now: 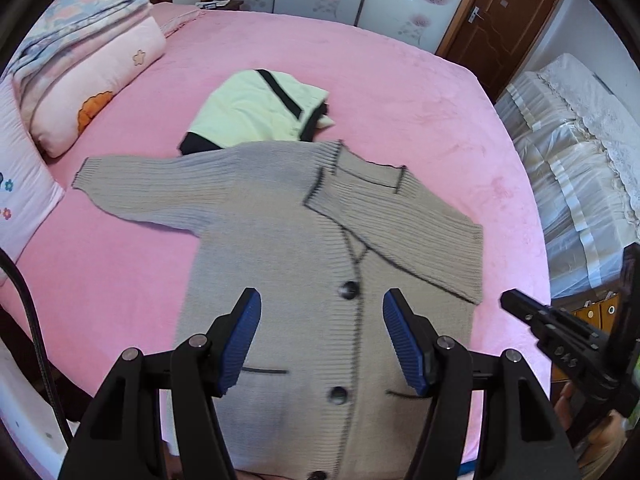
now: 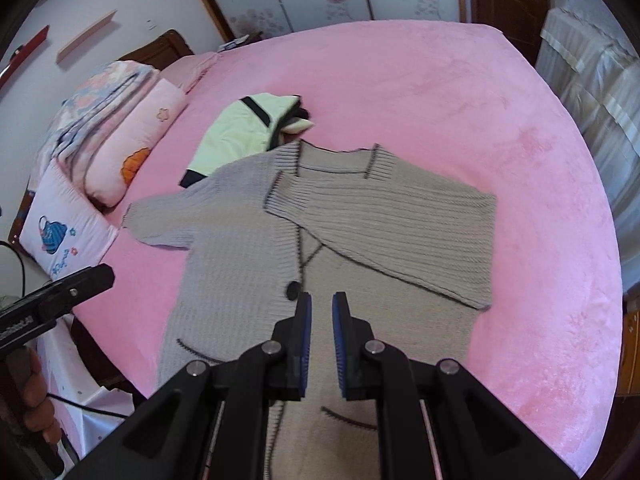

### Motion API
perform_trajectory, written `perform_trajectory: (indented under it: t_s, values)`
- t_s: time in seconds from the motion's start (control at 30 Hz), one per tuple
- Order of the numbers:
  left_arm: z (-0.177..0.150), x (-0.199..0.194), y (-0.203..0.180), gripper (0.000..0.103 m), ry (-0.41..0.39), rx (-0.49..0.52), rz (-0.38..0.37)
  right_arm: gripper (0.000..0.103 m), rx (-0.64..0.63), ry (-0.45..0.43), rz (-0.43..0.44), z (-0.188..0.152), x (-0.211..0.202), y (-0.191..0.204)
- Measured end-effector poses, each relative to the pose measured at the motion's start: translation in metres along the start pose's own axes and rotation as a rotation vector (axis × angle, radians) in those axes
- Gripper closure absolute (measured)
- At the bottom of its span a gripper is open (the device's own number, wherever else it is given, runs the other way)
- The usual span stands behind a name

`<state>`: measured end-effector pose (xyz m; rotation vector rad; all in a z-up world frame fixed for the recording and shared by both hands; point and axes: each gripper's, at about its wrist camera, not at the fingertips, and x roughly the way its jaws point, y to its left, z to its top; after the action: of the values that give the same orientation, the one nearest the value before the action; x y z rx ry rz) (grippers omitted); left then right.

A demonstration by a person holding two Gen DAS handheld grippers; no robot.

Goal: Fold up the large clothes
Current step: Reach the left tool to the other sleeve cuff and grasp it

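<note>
The grey ribbed-knit buttoned cardigan (image 1: 280, 264) lies lengthwise on the pink bed (image 1: 400, 92), collar toward its far edge; left tongs (image 1: 322, 344) released, right tongs (image 2: 322, 344) clenched, empty.

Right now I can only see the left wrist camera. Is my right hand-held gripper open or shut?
Observer: Shut, bar a thin gap, and holding nothing. The right hand-held gripper hangs over the grey cardigan.
Operator: What's on the pillow at the left? I only see little flowers.
Observer: The right wrist view shows a blue bag picture stitched on that pillow.
Operator: Is anything on the wall behind the bed?
Observer: Yes, a pale shelf and a red shelf, both slanting in the picture.
</note>
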<state>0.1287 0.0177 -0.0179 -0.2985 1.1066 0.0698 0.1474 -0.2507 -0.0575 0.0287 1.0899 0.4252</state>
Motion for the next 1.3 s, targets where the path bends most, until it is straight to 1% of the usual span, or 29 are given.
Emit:
perform_trajectory:
  t_s: [0.07,0.17,0.2,0.27,0.3,0.33,0.4,0.47,0.57,0.6,0.73,0.8,0.87,1.03,1.17,1.27,1.3]
  values:
    - [0.005,0.001,0.026,0.041,0.015,-0.011,-0.006,0.092,-0.02,0.001,-0.004,0.002,0.003,0.022]
    - [0.016,0.01,0.079,0.041,0.052,-0.033,-0.03,0.091,-0.032,0.022,-0.011,0.004,0.018,0.06]
    - [0.022,0.016,0.103,0.041,0.073,-0.041,-0.031,0.09,-0.029,0.03,-0.025,0.005,0.026,0.075]
    - [0.032,0.024,0.135,0.041,0.093,-0.048,-0.035,0.077,-0.012,0.05,-0.049,0.007,0.044,0.104]
    - [0.038,0.029,0.159,0.041,0.102,-0.055,-0.039,0.074,-0.003,0.058,-0.052,0.008,0.052,0.114]
    - [0.042,0.033,0.175,0.041,0.106,-0.058,-0.042,0.073,0.011,0.067,-0.05,0.01,0.063,0.128]
    - [0.051,0.043,0.213,0.041,0.111,-0.071,-0.035,0.073,0.025,0.086,-0.039,0.015,0.084,0.154]
    - [0.058,0.055,0.238,0.041,0.125,-0.093,-0.03,0.073,0.028,0.097,-0.04,0.021,0.109,0.18]
    - [0.067,0.077,0.292,0.041,0.143,-0.163,-0.043,0.073,0.041,0.114,-0.039,0.032,0.142,0.209]
    - [0.069,0.083,0.303,0.041,0.146,-0.182,-0.046,0.073,0.046,0.115,-0.034,0.037,0.153,0.22]
    - [0.079,0.122,0.363,0.041,0.149,-0.29,-0.072,0.073,0.034,0.098,-0.026,0.058,0.188,0.258]
    - [0.086,0.146,0.392,0.041,0.147,-0.352,-0.084,0.073,0.024,0.098,-0.03,0.068,0.204,0.271]
    - [0.091,0.168,0.413,0.041,0.153,-0.402,-0.098,0.073,0.017,0.103,-0.03,0.075,0.222,0.281]
    - [0.1,0.229,0.462,0.041,0.171,-0.544,-0.143,0.073,0.009,0.117,-0.042,0.083,0.257,0.287]
    - [0.107,0.261,0.486,0.041,0.162,-0.631,-0.167,0.073,0.036,0.143,-0.051,0.082,0.279,0.282]
    - [0.111,0.28,0.498,0.041,0.142,-0.707,-0.197,0.073,0.054,0.172,-0.057,0.077,0.291,0.277]
    - [0.111,0.283,0.498,0.041,0.139,-0.717,-0.202,0.073,0.055,0.18,-0.061,0.075,0.293,0.276]
